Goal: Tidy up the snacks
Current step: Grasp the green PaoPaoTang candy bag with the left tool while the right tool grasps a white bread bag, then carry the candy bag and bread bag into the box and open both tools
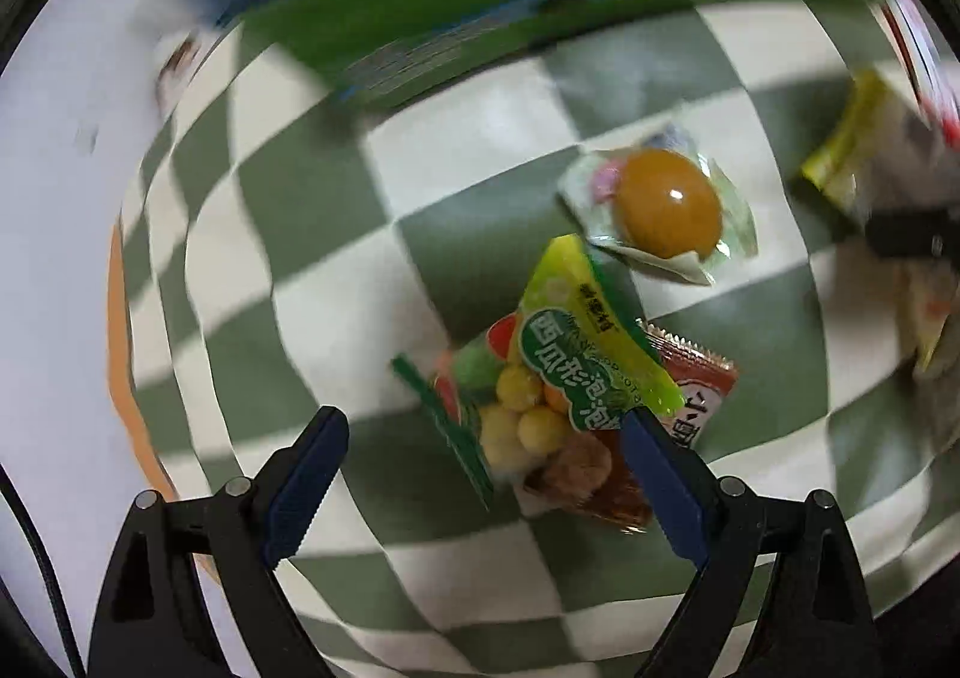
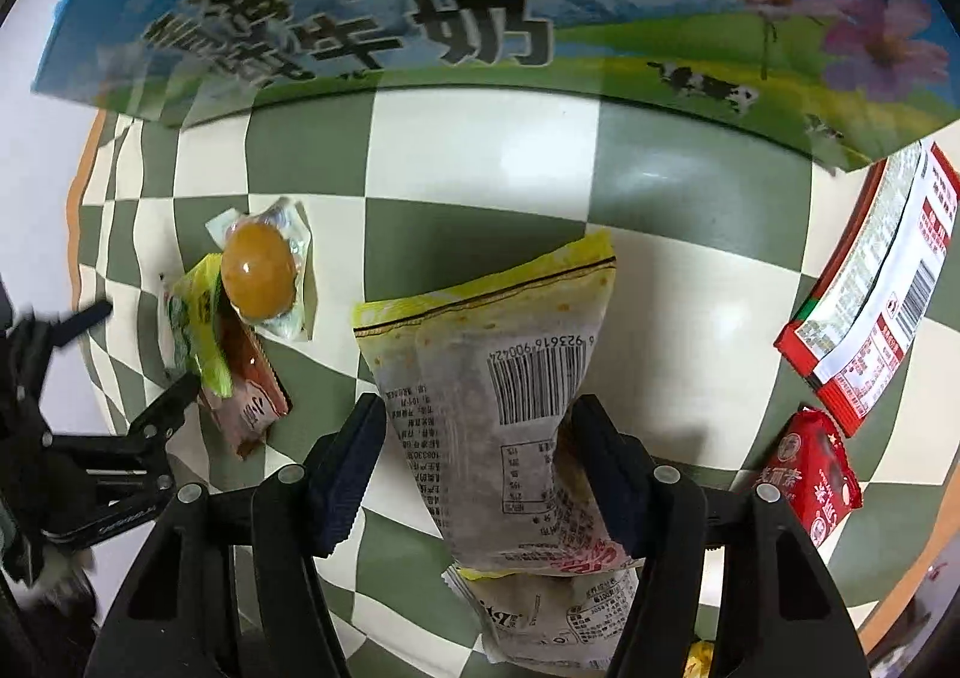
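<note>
Right gripper (image 2: 480, 462) is pinching the yellow bag (image 2: 498, 378) mid-frame on the checkered cloth (image 2: 480, 168). Left gripper (image 1: 480, 474) is hanging wide open, empty, over the candy pack (image 1: 540, 396). Only the right view is showing red packets (image 2: 822, 474) at right.

Both tools share one build. The left gripper (image 1: 483, 468) has matte black arms with triangular cut-outs in their outer links, round silver pivot pins at the joints, and dark blue fingers (image 1: 306, 483) whose inner edges are finely serrated. A thin black cable runs down the lower left edge of the left wrist view. The right gripper (image 2: 480, 474) has the same black linkage, silver pins and ribbed navy fingers (image 2: 351, 474). Seen from the right wrist view, the other tool's black body carries small pale lettering, too small to read.
</note>
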The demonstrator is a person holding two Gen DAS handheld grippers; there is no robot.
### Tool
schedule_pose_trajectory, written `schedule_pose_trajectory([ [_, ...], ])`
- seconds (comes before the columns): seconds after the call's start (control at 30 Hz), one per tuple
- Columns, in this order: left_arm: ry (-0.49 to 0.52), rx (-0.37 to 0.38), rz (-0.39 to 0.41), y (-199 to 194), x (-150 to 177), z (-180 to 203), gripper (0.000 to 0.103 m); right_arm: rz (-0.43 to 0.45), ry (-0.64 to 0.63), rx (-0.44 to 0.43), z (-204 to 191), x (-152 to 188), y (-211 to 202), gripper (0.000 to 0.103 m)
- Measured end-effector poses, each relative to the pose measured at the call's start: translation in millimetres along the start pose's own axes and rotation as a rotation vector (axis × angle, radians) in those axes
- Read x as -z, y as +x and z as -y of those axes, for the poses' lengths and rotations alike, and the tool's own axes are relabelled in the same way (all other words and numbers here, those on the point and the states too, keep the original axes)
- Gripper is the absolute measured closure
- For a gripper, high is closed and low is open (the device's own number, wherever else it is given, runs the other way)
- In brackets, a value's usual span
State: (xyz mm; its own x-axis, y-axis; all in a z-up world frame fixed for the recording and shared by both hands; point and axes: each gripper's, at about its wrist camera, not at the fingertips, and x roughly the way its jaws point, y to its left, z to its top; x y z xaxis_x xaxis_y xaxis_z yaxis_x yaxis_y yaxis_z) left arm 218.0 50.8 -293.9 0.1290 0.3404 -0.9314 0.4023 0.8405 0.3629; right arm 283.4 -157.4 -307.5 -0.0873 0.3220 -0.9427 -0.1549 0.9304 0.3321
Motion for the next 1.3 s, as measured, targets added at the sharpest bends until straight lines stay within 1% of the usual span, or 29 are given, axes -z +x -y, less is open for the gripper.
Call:
schedule_pose_trajectory([
  [0.03,0.049,-0.012,-0.007,2,-4,5,0.01,0.0,-0.007,0.008,-1,0,1,0.036],
  [0.07,0.067,-0.024,-0.008,3,-7,7,0.01,-0.001,-0.012,0.015,-1,2,2,0.036],
  [0.1,0.071,-0.042,-0.009,4,-12,7,0.01,-0.003,-0.013,0.017,-2,3,3,0.036],
  [0.13,0.053,-0.048,-0.012,6,-17,4,0.01,-0.005,-0.011,0.014,-4,4,4,0.036],
  [0.17,0.022,-0.04,-0.017,8,-21,-1,0.01,-0.004,-0.008,0.011,-6,6,5,0.036],
  [0.2,-0.021,-0.031,-0.023,10,-24,-7,0.01,-0.003,-0.007,0.013,-20,3,12,0.036],
  [0.23,-0.098,0.002,-0.032,12,-29,-19,0.01,0.0,-0.005,0.013,-20,4,12,0.036],
  [0.3,-0.202,0.048,-0.05,16,-31,-35,0.01,0.003,0.011,0.003,-20,6,14,0.036],
  [0.33,-0.268,0.088,-0.062,19,-30,-46,0.01,0.003,0.017,0.001,-21,8,15,0.036],
  [0.4,-0.315,0.151,-0.073,20,-26,-54,0.01,0.004,0.032,-0.004,-18,8,16,0.036],
  [0.43,-0.319,0.181,-0.07,19,-23,-55,0.01,0.003,0.044,-0.012,-16,9,16,0.036],
  [0.5,-0.294,0.207,-0.072,20,-18,-53,0.01,0.0,0.063,-0.029,-12,7,16,0.033],
  [0.57,-0.258,0.214,-0.087,23,-10,-44,0.01,0.0,0.079,-0.039,-7,8,17,0.031],
  [0.67,-0.263,0.234,-0.11,31,-2,-33,0.01,0.003,0.092,-0.028,-7,2,17,0.031],
  [0.7,-0.276,0.236,-0.107,33,-1,-31,0.022,0.006,0.092,-0.022,-8,3,18,0.031],
  [0.73,-0.308,0.247,-0.102,40,1,-39,0.044,0.012,0.092,-0.012,-9,3,19,0.031],
  [0.77,-0.339,0.26,-0.106,41,4,-40,0.052,0.022,0.098,-0.005,-10,4,19,0.035],
  [0.8,-0.374,0.27,-0.11,41,0,-42,0.052,0.034,0.108,-0.002,-11,5,18,0.035],
  [0.83,-0.437,0.284,-0.112,42,7,-45,0.052,0.042,0.12,-0.003,-21,2,22,0.037],
  [0.87,-0.483,0.297,-0.118,43,12,-48,0.052,0.048,0.144,-0.019,-21,2,21,0.038],
  [0.9,-0.53,0.316,-0.126,45,20,-51,0.052,0.053,0.177,-0.067,-20,2,20,0.038],
  [0.93,-0.593,0.353,-0.135,49,29,-53,0.052,0.056,0.201,-0.105,-22,1,20,0.038],
  [0.97,-0.622,0.373,-0.137,52,33,-55,0.052,0.059,0.227,-0.153,-22,0,20,0.038],
  [1.0,-0.638,0.389,-0.139,55,36,-55,0.052,0.051,0.231,-0.174,-24,-1,21,0.038],
  [1.03,-0.634,0.394,-0.142,59,39,-54,0.051,0.041,0.221,-0.171,-27,-2,22,0.037],
  [1.07,-0.626,0.391,-0.143,61,41,-53,0.051,0.036,0.212,-0.16,-29,-2,24,0.035],
  [1.13,-0.605,0.377,-0.144,68,45,-54,0.051,0.031,0.177,-0.119,-36,-2,25,0.03],
  [1.27,-0.612,0.342,-0.124,64,42,-48,0.052,0.013,0.125,-0.046,-52,3,31,0.03],
  [1.3,-0.619,0.336,-0.118,61,29,-39,0.052,0.021,0.119,-0.032,-54,5,33,0.03],
])
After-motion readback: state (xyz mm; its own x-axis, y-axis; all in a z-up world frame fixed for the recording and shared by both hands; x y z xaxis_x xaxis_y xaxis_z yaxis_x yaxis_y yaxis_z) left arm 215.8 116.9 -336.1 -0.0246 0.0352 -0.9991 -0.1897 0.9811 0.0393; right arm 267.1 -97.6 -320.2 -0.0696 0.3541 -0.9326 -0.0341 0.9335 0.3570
